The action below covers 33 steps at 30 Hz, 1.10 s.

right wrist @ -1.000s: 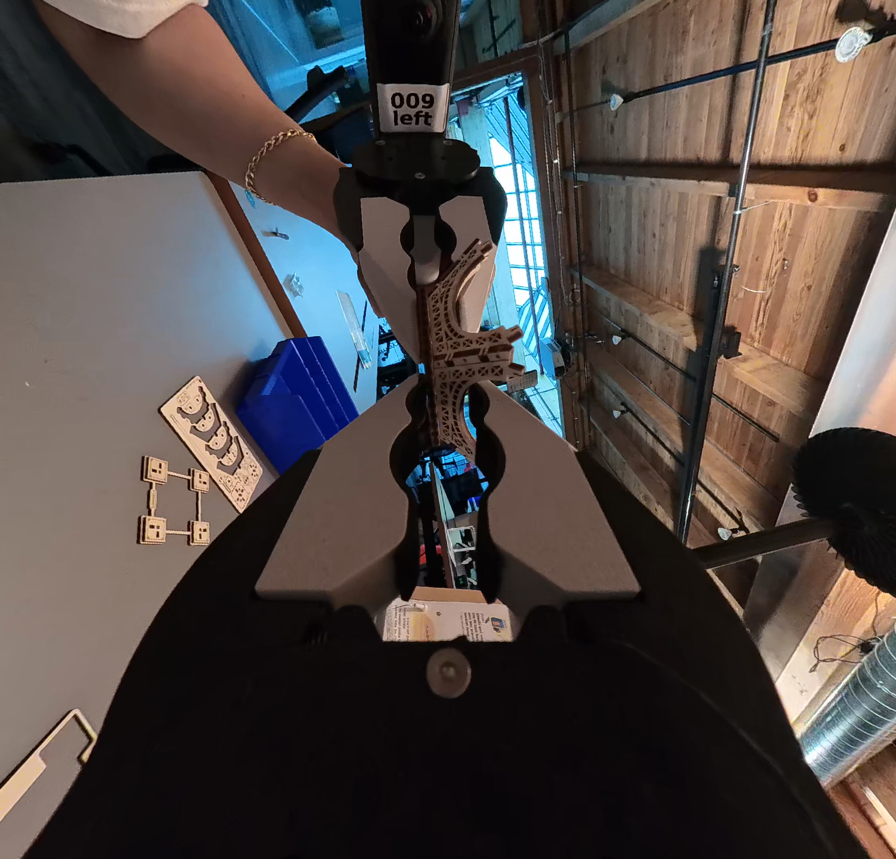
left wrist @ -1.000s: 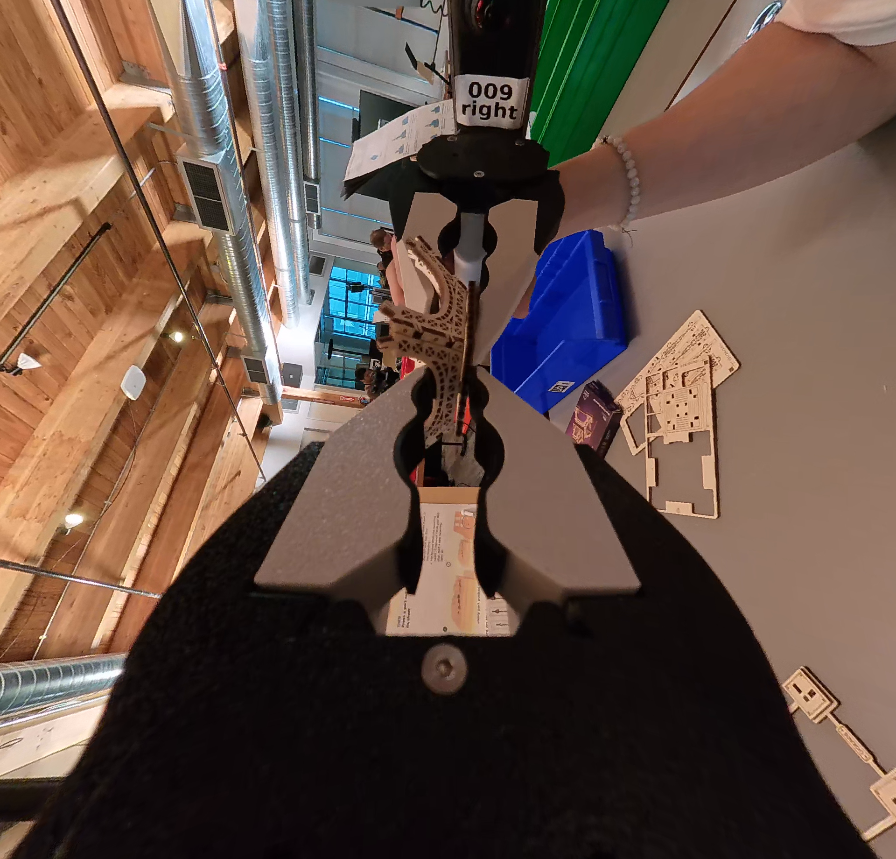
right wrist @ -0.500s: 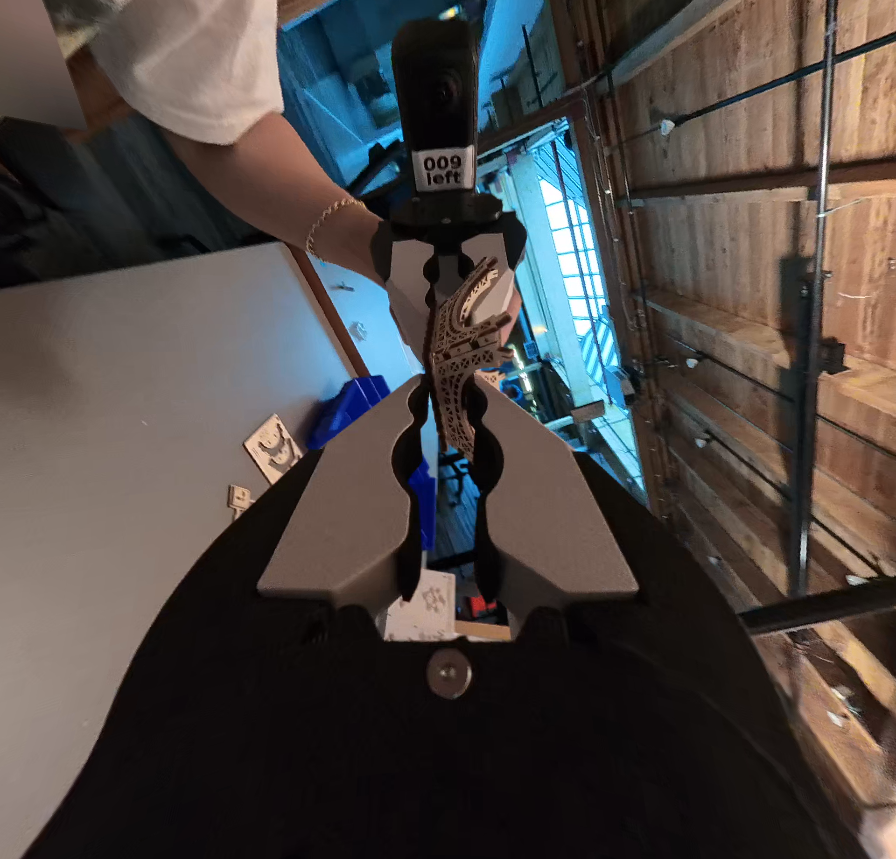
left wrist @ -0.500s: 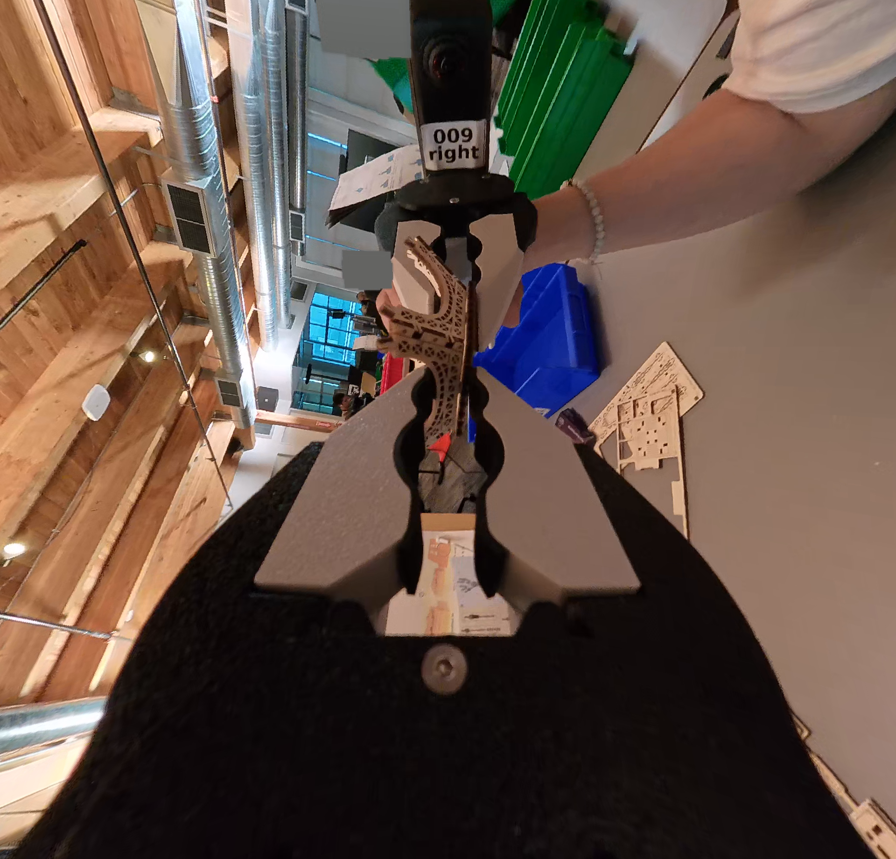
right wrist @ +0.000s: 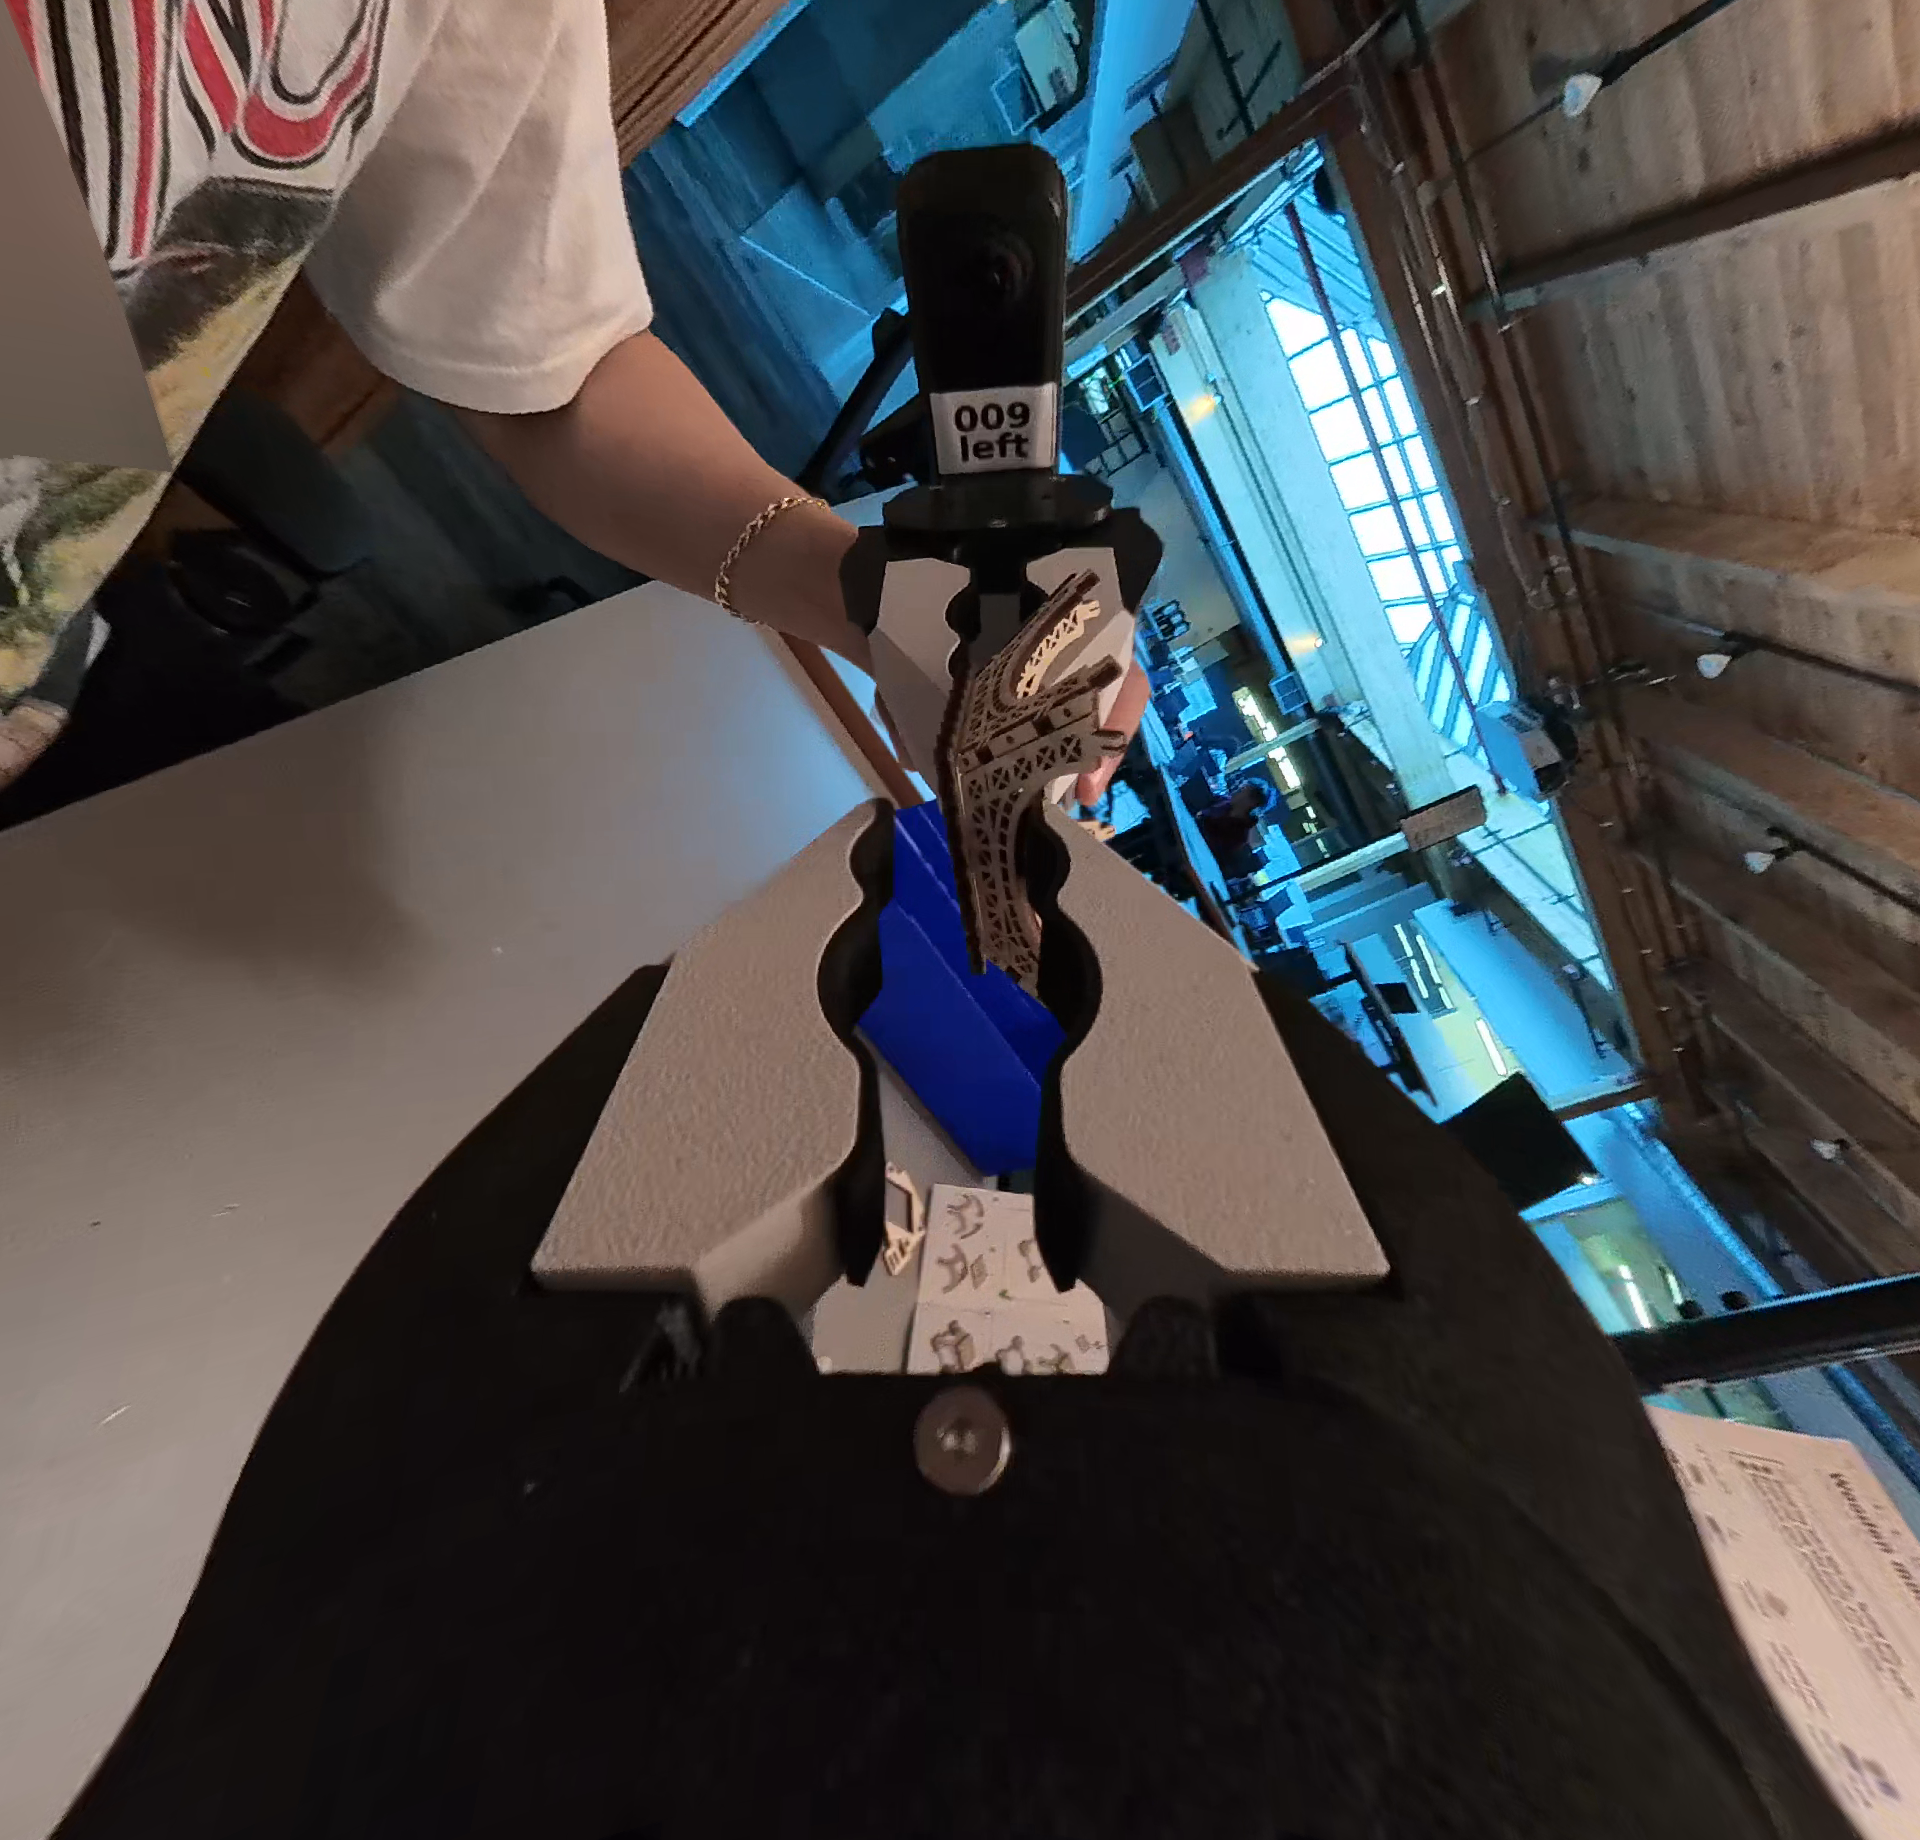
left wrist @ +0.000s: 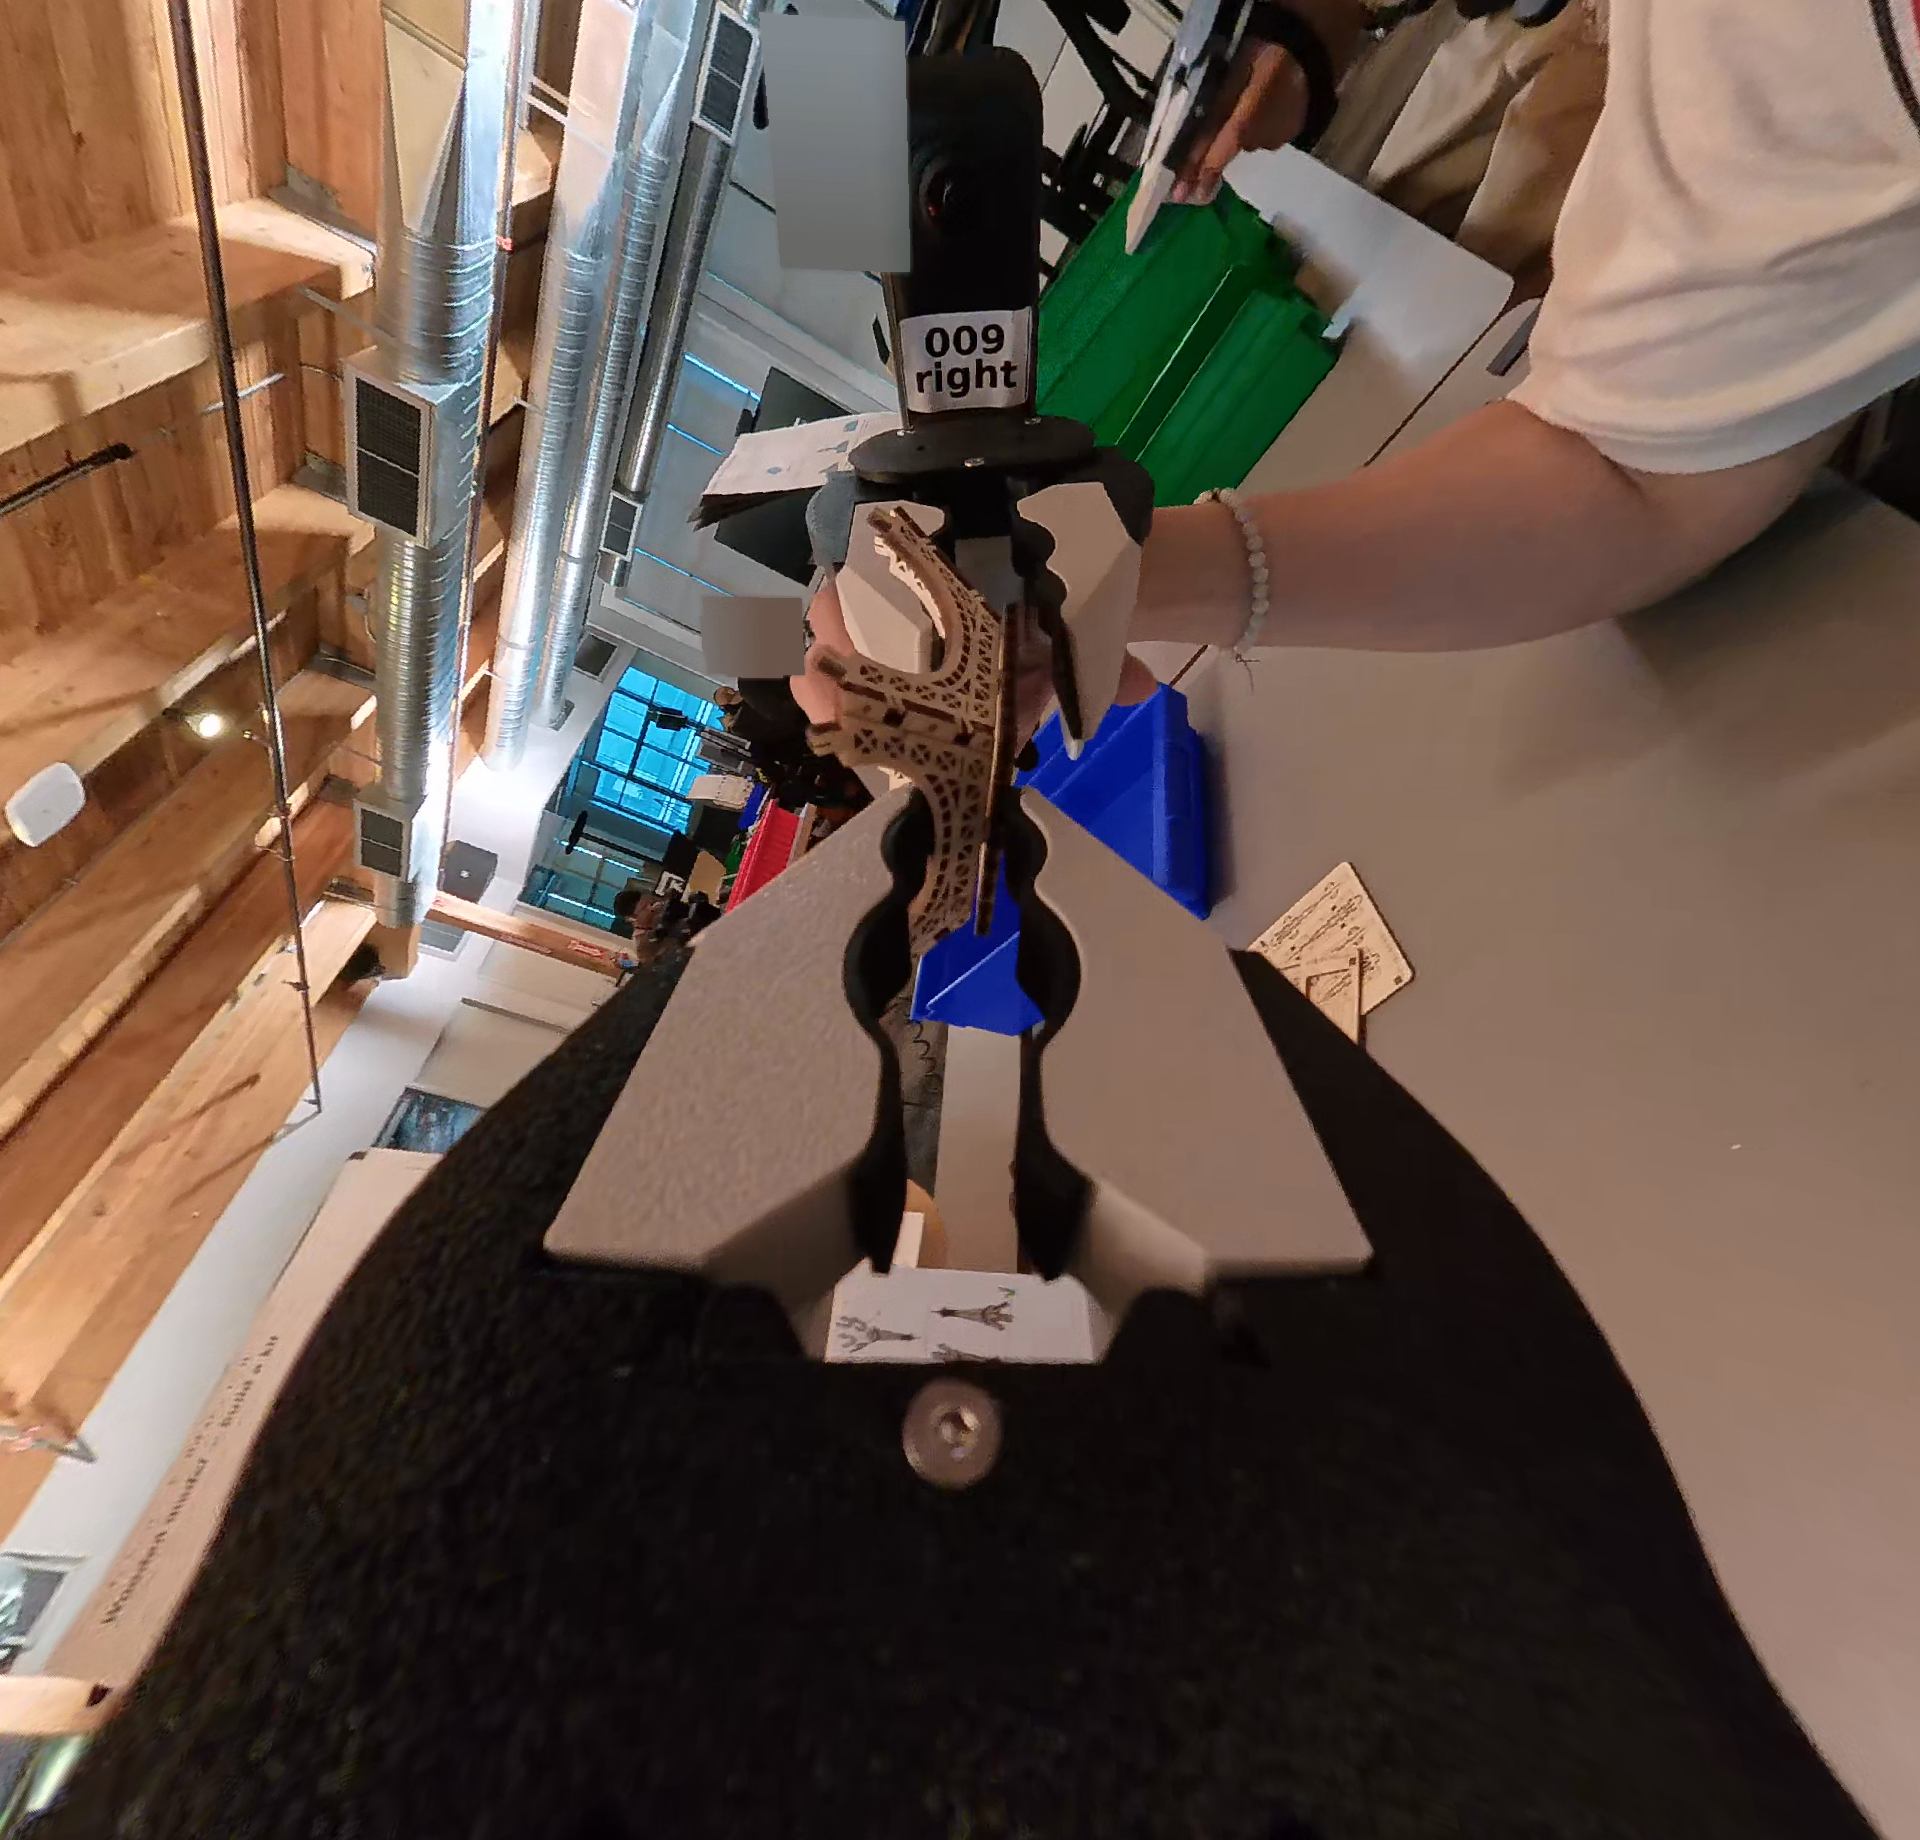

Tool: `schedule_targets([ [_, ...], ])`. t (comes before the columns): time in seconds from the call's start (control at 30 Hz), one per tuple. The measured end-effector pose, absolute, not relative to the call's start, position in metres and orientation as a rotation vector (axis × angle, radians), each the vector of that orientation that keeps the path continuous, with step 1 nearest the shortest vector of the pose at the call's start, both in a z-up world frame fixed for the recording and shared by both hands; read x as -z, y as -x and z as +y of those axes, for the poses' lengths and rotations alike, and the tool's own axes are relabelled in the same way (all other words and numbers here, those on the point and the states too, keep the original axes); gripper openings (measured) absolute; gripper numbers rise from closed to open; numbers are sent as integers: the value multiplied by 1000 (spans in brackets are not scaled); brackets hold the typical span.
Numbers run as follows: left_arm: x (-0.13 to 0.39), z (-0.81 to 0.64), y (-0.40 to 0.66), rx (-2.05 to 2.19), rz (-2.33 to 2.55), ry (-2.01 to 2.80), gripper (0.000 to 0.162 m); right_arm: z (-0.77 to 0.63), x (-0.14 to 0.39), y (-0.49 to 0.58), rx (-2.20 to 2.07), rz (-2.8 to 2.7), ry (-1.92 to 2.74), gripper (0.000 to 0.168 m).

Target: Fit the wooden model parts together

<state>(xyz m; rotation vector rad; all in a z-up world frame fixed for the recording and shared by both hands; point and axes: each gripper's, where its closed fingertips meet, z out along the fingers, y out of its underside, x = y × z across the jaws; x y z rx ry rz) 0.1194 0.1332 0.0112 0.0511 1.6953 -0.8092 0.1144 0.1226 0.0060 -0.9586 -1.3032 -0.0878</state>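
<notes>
A brown lattice wooden tower model (left wrist: 951,751) hangs in the air between my two grippers, which face each other. My left gripper (left wrist: 966,814) is shut on its narrow end. In the right wrist view the model (right wrist: 1003,782) reaches in between the fingertips of my right gripper (right wrist: 966,829). Those jaws stand apart and blue shows between the model and one finger. The right gripper also shows in the left wrist view (left wrist: 982,699), and the left gripper in the right wrist view (right wrist: 1003,720). The model's curved leg lies over one finger (left wrist: 883,606).
A grey table (left wrist: 1558,959) lies below with a blue bin (left wrist: 1132,803), a flat wooden parts sheet (left wrist: 1340,938) and a printed instruction sheet (right wrist: 997,1271). Green bins (left wrist: 1174,336) stand beyond it. The person's arm (left wrist: 1403,543) reaches in from the right. My two grippers' fingertips are within a few centimetres of each other.
My right gripper's jaws have opened wider around the model. Both grippers have swung, so more of the table and the person's shirt shows. The left gripper still holds the model.
</notes>
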Motion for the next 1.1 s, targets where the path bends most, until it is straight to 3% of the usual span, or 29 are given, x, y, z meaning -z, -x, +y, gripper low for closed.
schedule_targets([
  [0.13, -5, 132, -119, 833, 1711, -53, 11, 123, -4, -116, 101, -1322, 950, 12],
  [1.1, 5, 136, -111, 670, 1841, -87, 13, 127, 4, -113, 139, -1375, 954, 11],
])
